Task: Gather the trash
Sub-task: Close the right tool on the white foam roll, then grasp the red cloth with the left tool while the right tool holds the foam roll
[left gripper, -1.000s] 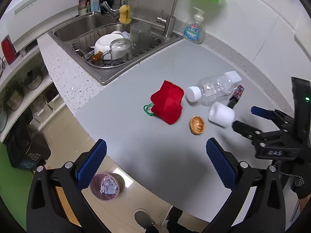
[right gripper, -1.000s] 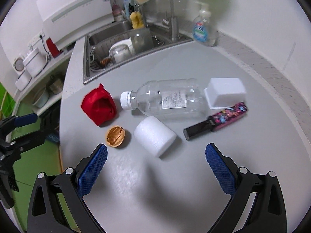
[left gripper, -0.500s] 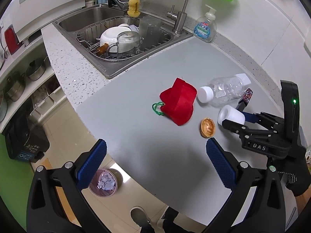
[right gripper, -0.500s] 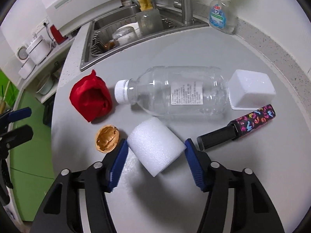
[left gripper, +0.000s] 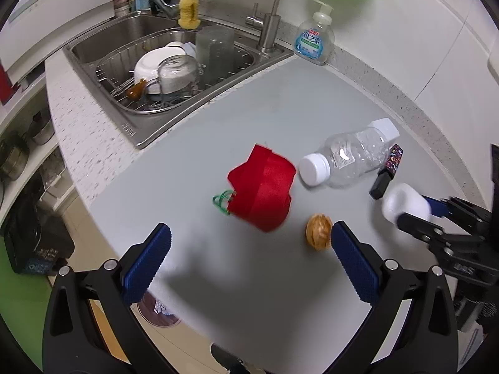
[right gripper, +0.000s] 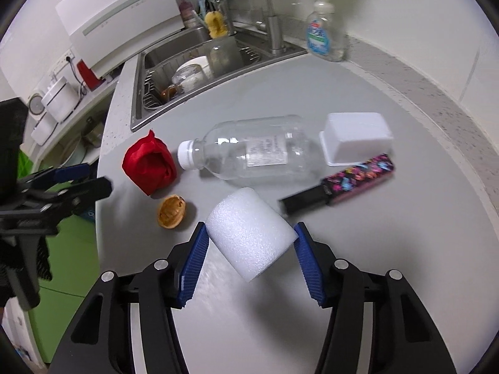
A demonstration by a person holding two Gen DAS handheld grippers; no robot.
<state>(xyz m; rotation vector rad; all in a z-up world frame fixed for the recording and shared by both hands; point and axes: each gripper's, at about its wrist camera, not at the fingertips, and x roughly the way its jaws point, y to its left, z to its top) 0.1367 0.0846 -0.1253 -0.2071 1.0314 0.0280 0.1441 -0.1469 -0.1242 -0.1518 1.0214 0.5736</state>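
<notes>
A white foam cylinder (right gripper: pixel 249 227) sits between the blue pads of my right gripper (right gripper: pixel 251 231), held just above the grey counter (right gripper: pixel 389 249); the jaws are closing and both pads press on it. Behind it lie a clear plastic bottle (right gripper: pixel 255 152), a white tub (right gripper: pixel 355 137), a patterned black stick (right gripper: pixel 343 180), a walnut shell (right gripper: pixel 171 213) and a red cloth pouch (right gripper: pixel 148 163). My left gripper (left gripper: pixel 249 232) hangs open above the counter's near edge, with the red pouch (left gripper: pixel 263 190) just beyond its fingertips and the walnut shell (left gripper: pixel 318 232) beside its right finger.
A steel sink (left gripper: pixel 93 53) full of dishes lies at the back left, with a soap dispenser (left gripper: pixel 313 42) by the tap. Below the counter edge a small bin (left gripper: pixel 159 308) with crumpled paper stands on the floor. Shelves with pots sit at far left.
My right gripper went from wide open to closed on the foam cylinder and raised it off the counter. My left gripper moved in closer to the red pouch and walnut shell.
</notes>
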